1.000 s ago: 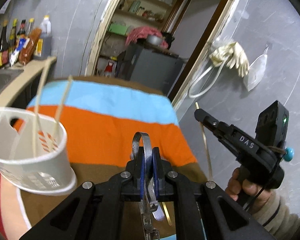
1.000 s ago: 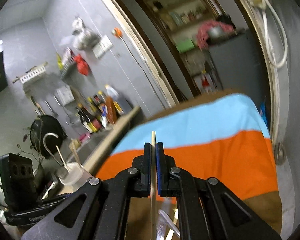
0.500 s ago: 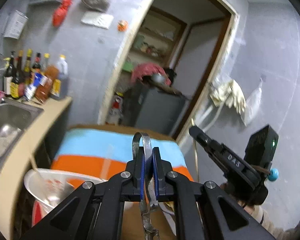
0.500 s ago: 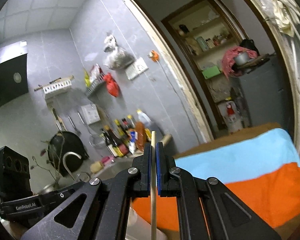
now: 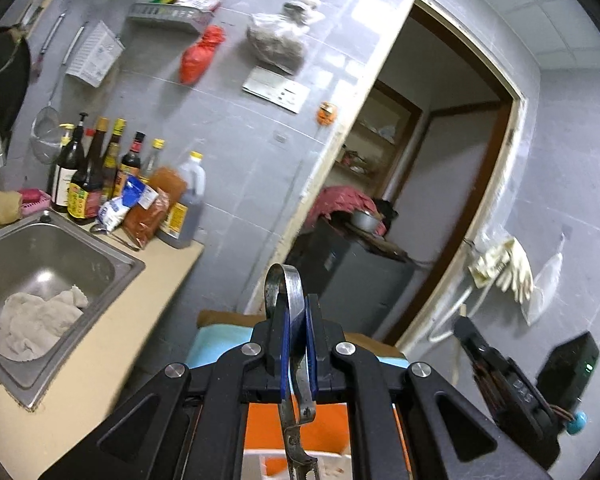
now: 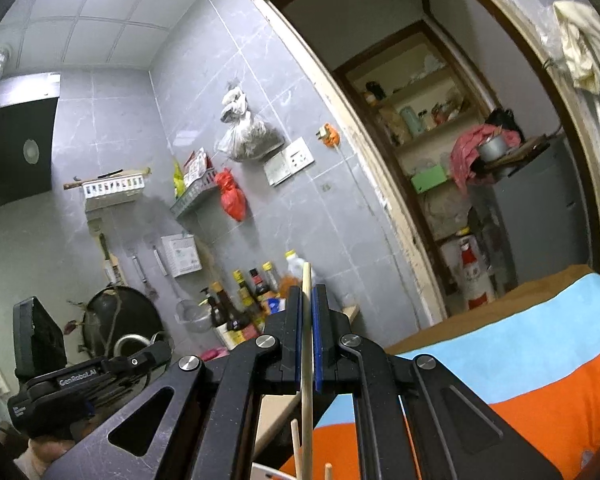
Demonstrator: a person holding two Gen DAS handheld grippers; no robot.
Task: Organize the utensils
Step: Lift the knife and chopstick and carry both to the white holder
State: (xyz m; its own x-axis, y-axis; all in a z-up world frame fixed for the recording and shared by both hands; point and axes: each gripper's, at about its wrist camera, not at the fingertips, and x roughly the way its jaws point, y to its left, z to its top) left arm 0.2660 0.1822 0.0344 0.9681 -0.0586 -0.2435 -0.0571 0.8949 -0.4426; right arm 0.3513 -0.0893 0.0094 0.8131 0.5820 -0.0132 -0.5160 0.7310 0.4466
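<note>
The metal utensil (image 5: 290, 312) runs out of the bottom edge of the left wrist view, so its working end is not visible. The chopstick (image 6: 307, 360) is also cut by the bottom edge. The white holder (image 5: 296, 466) shows only its rim. The labels on the bottles (image 5: 96, 176) are too small to read.

Left tongs (image 5: 296, 320) clamped tight, right tongs (image 6: 308, 312) likewise (both roughly level)
</note>
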